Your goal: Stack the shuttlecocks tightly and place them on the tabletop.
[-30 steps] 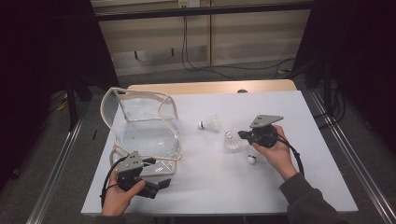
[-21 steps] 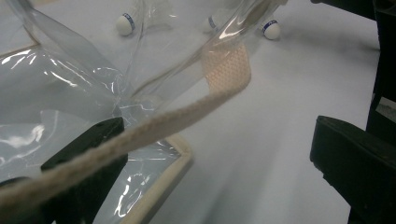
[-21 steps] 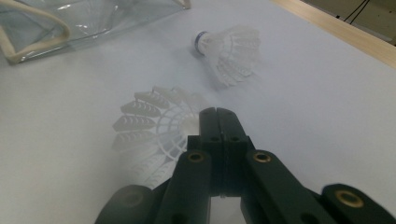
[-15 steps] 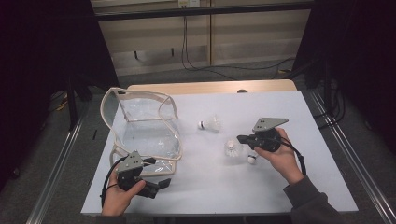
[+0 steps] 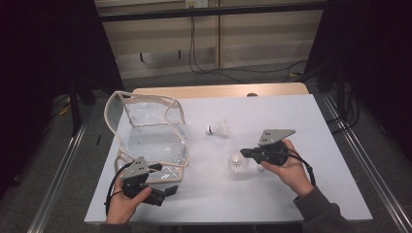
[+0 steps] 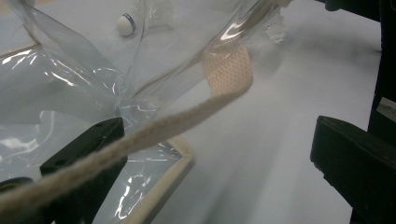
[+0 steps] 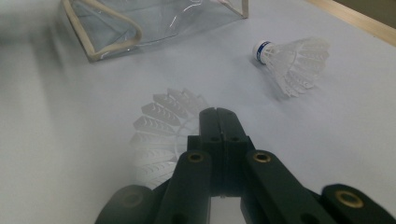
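Note:
A clear plastic bag (image 5: 150, 133) with beige trim stands open at the left of the table. One white shuttlecock (image 5: 217, 129) lies on its side mid-table, also seen as the shuttlecock (image 7: 289, 58) with a blue band. A second shuttlecock (image 5: 237, 164) stands upright just under my right gripper (image 5: 245, 153). That gripper (image 7: 218, 114) is shut, its tip over the rim of the blurred feather skirt (image 7: 159, 126); whether a feather is pinched I cannot tell. My left gripper (image 5: 167, 191) rests at the bag's near corner, open wide (image 6: 217, 128), with the bag's beige strap (image 6: 140, 140) draped across one jaw.
A small white thing (image 5: 262, 168) lies partly hidden by the right hand. The pale blue table top (image 5: 311, 121) ends in a wooden strip (image 5: 218, 91) at the far side. Dark floor and metal rails flank the table.
The right hand and its shut gripper have drifted toward the near edge and slightly right. The upright shuttlecock has shifted the same way. The left hand has stayed still.

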A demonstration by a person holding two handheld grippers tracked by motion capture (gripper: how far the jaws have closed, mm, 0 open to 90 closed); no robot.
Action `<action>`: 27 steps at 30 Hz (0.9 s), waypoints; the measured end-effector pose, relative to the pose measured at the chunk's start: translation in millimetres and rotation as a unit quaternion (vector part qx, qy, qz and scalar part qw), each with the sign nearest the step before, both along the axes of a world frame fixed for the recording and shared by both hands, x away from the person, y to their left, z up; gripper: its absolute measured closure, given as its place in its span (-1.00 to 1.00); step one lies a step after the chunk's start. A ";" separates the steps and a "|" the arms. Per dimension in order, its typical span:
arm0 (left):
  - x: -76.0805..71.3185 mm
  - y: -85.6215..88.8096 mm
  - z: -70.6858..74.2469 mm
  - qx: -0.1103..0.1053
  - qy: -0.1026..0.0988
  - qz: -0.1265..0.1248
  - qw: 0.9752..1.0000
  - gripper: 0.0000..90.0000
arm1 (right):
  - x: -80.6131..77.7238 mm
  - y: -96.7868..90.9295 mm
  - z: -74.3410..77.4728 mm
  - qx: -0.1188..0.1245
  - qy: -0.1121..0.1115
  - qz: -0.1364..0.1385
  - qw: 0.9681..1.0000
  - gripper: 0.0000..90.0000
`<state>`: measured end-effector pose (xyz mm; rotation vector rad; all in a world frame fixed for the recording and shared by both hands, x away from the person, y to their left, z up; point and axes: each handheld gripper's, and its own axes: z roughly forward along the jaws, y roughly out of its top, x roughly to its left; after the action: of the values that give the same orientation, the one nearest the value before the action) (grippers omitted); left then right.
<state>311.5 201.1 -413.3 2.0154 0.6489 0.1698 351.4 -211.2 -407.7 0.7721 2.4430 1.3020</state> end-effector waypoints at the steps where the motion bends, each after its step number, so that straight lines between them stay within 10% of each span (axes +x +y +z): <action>1: 0.0 0.0 0.0 0.000 0.000 0.000 1.000 -0.92 | -0.2 -1.0 -0.3 -0.001 0.000 -0.002 1.000 1.00; 27: 0.2 -0.4 0.1 0.002 0.000 0.001 1.000 -0.92 | -2.1 -18.7 -6.3 -0.023 0.003 -0.047 0.999 0.74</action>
<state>311.7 200.8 -413.2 2.0191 0.6506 0.1731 349.3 -229.9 -414.0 0.8701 2.4009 1.2064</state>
